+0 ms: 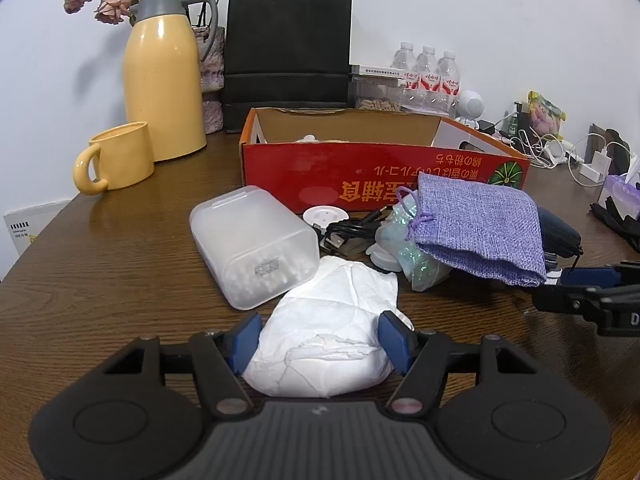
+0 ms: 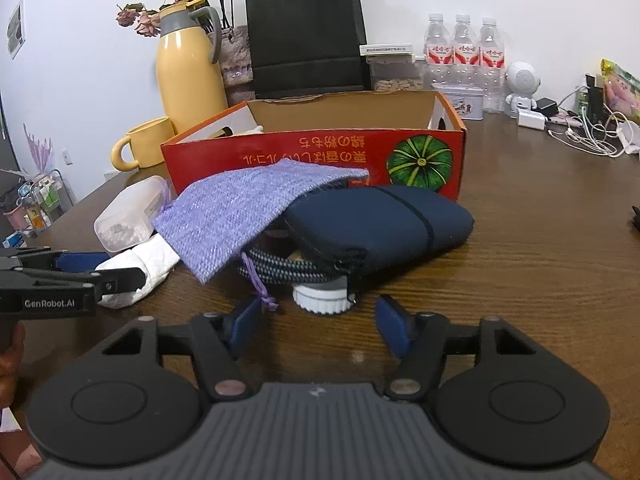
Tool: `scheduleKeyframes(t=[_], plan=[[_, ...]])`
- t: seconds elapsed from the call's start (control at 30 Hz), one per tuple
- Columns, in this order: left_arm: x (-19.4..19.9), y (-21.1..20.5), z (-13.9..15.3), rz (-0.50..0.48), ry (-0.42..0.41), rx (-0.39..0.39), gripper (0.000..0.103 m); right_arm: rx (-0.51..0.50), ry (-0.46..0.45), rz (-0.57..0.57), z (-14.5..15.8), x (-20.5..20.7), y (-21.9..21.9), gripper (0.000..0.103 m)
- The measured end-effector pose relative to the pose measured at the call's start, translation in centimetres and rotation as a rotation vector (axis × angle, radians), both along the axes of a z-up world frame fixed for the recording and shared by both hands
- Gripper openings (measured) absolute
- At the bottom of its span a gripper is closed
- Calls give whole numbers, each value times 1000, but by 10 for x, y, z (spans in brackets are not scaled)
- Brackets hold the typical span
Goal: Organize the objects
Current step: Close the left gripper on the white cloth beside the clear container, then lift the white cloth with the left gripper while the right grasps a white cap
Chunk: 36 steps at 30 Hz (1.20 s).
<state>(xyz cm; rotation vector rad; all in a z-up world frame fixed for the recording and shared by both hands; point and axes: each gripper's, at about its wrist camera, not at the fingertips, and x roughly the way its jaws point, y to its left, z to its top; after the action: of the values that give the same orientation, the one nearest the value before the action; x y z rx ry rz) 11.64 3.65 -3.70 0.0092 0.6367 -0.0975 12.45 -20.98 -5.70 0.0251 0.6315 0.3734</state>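
Observation:
My left gripper has its blue pads on both sides of a white crumpled tissue pack lying on the table; it also shows in the right wrist view. A frosted cotton-swab box lies beside it. A purple woven pouch rests over a navy zip case and a braided cable. My right gripper is open and empty, just short of a white round cap. The red open cardboard box stands behind the pile.
A yellow mug and a yellow thermos stand at the back left, a black paper bag and water bottles behind the box. Chargers and cables lie at the right. A black USB cable lies near the box.

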Motion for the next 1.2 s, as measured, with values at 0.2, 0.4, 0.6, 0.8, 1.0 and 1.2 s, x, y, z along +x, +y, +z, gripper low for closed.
scheduleKeyframes(t=[0.2, 0.4, 0.6, 0.8, 1.0, 1.2], plan=[[0, 0, 0, 0, 0, 1, 63, -27, 11, -21, -2, 14, 7, 57], [0, 0, 0, 0, 0, 1, 63, -43, -1, -17, -2, 16, 12, 40], [0, 0, 0, 0, 0, 1, 63, -43, -17, -2, -3, 1, 8, 40], [-7, 3, 2, 13, 0, -17, 64, -42, -31, 32, -2, -22, 3, 40], [-12, 0, 3, -6, 5, -40, 81, -43, -47, 30, 3, -38, -4, 40], [-5, -8, 1, -20, 32, -20, 90, -30, -40, 17, 1, -45, -11, 40]])
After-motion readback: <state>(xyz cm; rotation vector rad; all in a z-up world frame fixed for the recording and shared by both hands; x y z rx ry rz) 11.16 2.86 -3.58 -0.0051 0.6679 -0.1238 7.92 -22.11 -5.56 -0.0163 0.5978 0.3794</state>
